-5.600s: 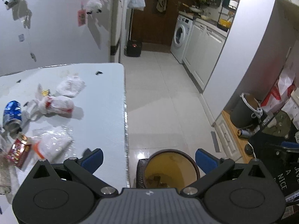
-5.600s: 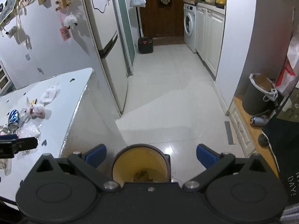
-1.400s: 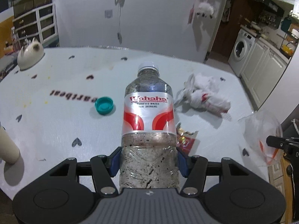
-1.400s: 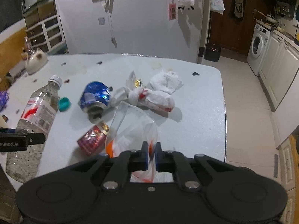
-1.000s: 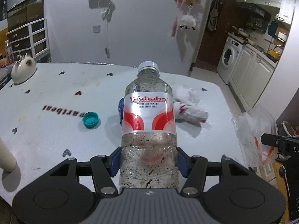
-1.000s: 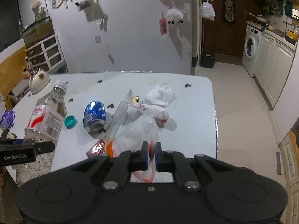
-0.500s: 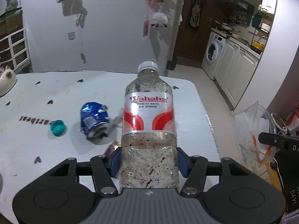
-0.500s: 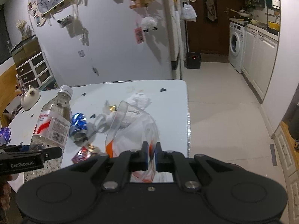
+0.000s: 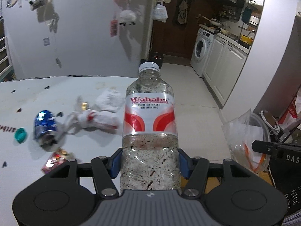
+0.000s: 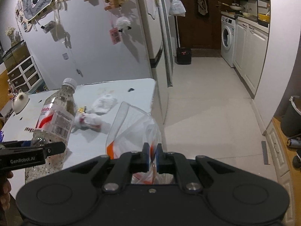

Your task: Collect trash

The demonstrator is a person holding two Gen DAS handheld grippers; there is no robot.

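The left gripper (image 9: 149, 163) is clamped on the lower body of a clear plastic water bottle (image 9: 149, 124), blue pads pressed to either side below the red-and-white label, the capped neck pointing away from the camera. The bottle is off the white table (image 9: 24, 160) and held upright in the jaws; its inside looks speckled with dark debris, and whether any liquid is left I cannot tell. It is probably light and thin-walled — it will dent under a hard squeeze and can slip on its smooth skin, so the ribbed lower section where the pads sit now looks like the right place to hold it.

The right gripper (image 10: 152, 155) is pinched fully closed on the rim of a clear plastic bag (image 10: 131, 130) with orange markings, which hangs just off the table's edge. The bag is limp and nearly weightless; its mouth gapes upward but could fold shut, so the pinch at the rim is what keeps it controllable.

On the table a crushed blue can (image 9: 44, 124), a knotted white bag (image 9: 97, 118), crumpled white tissue (image 9: 109, 101), a red wrapper (image 9: 54, 160) and a teal cap (image 9: 20, 135) are not yet collected. By my reading, the step in hand is carrying both items off to be binned
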